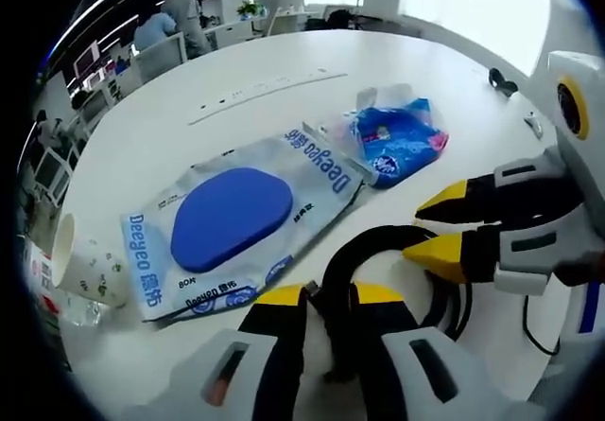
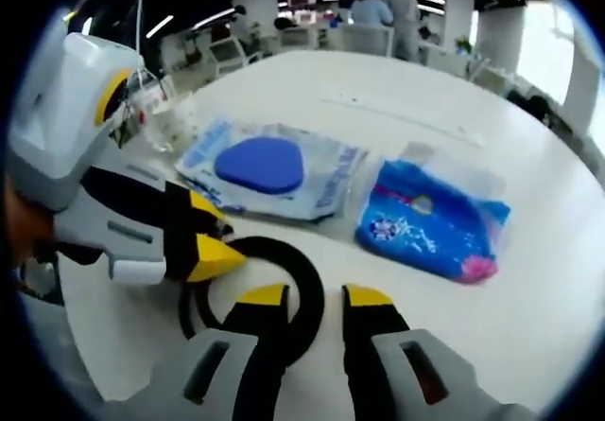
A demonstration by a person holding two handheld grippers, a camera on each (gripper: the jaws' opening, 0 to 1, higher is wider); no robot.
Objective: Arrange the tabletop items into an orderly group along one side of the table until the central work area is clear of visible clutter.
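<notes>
Working both grippers at a coiled black cable [image 2: 284,293] on the white table [image 1: 284,71], toward the near edge. In left gripper view, left gripper [image 1: 329,300] has jaws close together w/ a loop of cable running up between the yellow tips, so it looks clamped on it, prob. to pin the coil. Right gripper [image 1: 437,227] comes in from the right of that view, tips nearly closed right at the cable; contact can't be confirmed. In right gripper view, right gripper's own jaws stand apart w/ bare table between the tips, cable ring just touching the left tip, nothing held. Left gripper [image 2: 210,236] enters from the left there, yellow tips at the ring.

Other items sit further in on the table: wet-wipe pack w/ blue oval lid [image 1: 241,222], flat, and a blue snack bag [image 1: 395,139] just beside it, corners near touching. Paper cup [image 1: 85,262] lies tipped at the table's left edge. My read: cable is being gathered into a tidy coil first since it sprawls most; the packs and cup aren't yet lined up along one side, so the task looks early.
</notes>
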